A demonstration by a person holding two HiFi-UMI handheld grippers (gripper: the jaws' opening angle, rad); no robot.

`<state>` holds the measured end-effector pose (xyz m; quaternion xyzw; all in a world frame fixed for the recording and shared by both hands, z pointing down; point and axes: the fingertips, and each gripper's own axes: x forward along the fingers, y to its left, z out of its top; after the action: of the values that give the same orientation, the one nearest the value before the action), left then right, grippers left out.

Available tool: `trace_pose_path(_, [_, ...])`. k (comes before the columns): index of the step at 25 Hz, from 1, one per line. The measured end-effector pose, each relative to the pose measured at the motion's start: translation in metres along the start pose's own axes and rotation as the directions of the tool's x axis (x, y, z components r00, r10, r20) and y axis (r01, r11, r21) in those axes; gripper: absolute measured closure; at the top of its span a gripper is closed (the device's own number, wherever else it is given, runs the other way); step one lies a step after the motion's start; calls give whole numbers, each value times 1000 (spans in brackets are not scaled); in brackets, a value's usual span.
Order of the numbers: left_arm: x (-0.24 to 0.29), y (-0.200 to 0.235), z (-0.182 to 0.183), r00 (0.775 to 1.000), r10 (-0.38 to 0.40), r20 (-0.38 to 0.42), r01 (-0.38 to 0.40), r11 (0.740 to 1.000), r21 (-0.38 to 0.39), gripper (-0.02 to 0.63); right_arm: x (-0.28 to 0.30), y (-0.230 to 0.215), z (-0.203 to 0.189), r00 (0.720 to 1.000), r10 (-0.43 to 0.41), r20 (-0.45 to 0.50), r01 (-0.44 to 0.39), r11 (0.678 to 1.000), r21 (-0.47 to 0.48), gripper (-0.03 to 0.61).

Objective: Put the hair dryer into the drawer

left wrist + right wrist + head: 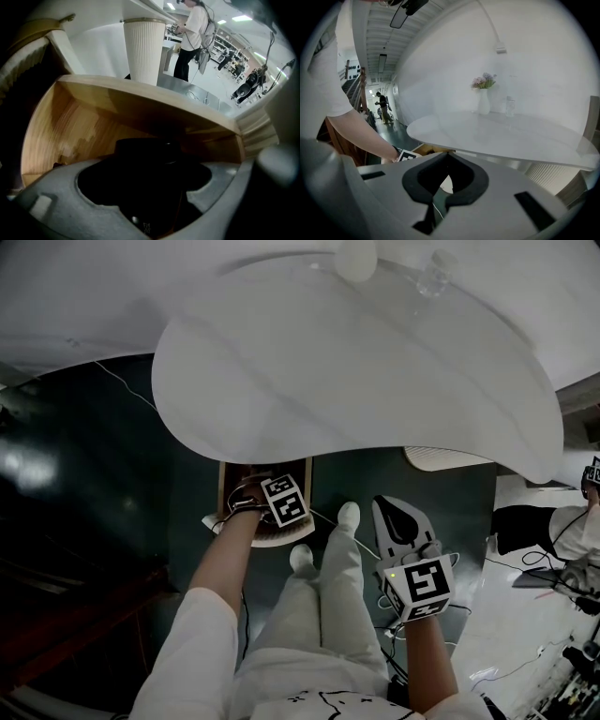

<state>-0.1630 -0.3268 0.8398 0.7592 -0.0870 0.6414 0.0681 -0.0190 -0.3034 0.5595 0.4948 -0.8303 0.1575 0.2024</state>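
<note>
Standing on a dark green floor point(94, 456), you are looking steeply down over a broad white curved tabletop point(356, 362). At its far edge a white vase of pale flowers point(483, 104) is standing just beside a small clear glass point(510, 107). Under the near edge of the tabletop a light wooden drawer point(61, 122) is standing open, and a white fluted pedestal point(144, 49) is rising behind it. Far back in the bright room, a person in a white top point(190, 37) is standing at a counter.

You are reaching your bare left forearm point(225, 559) forward and down, so that the left claw point(248, 501) is sitting inside the drawer with its marker cube just above the drawer's front. You are keeping your right forearm point(427, 652) close to your side, so the right claw point(392, 512) is hanging over the floor, beside your white-trousered legs point(319, 615), well apart from the drawer and pointing toward the tabletop.

The left claw's jaws are clamped around the black hair dryer point(147, 168), which is filling the gap between them and lying inside the drawer, in front of its wooden back wall. The right claw's jaws are pressed together with nothing between their dark pads.
</note>
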Motion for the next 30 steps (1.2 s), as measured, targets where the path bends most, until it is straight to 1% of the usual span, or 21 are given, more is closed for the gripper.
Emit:
trace_pose_path(4, [9,-2,1,1000,8,-11,-8,1000,20,258,-2,0,-1,1000,3,-9,-3,1000,-2,577])
trace_pose_path(7, [13,-1,2,999,38,-6,-38,999,25,258,-2,1,-2,1000,4,-15,-4,1000,5,577])
trace_pose_path(9, [13,0,3,999,42,18,-42,999,1,258,-2,2,-3,1000,6,-14,-6,1000,7,577])
trace_pose_path(11, [11,1,5,999,32,38,-31,999,-30,249,-1,3,-2,1000,8,-10,-8,1000,9,577])
trace_pose_path(14, [2,2,4,999,17,46,-15,999,-38,232,-2,5,1,1000,8,-2,-8,1000,10,577])
trace_pose_path(18, [-12,-2,0,999,-7,48,9,999,-41,232,-2,8,13,1000,-1,29,1,1000,22,577])
trace_pose_path(20, [-19,-2,-3,999,2,51,0,999,-42,232,-3,10,21,999,-4,47,3,1000,30,577])
trace_pose_path(26, [-50,-1,-3,996,30,87,-23,996,-82,232,-9,18,47,996,-4,91,2,1000,19,577])
trace_pose_path(30, [-70,-11,-5,996,2,93,6,996,-91,231,-16,28,63,993,-2,119,1,1000,9,577])
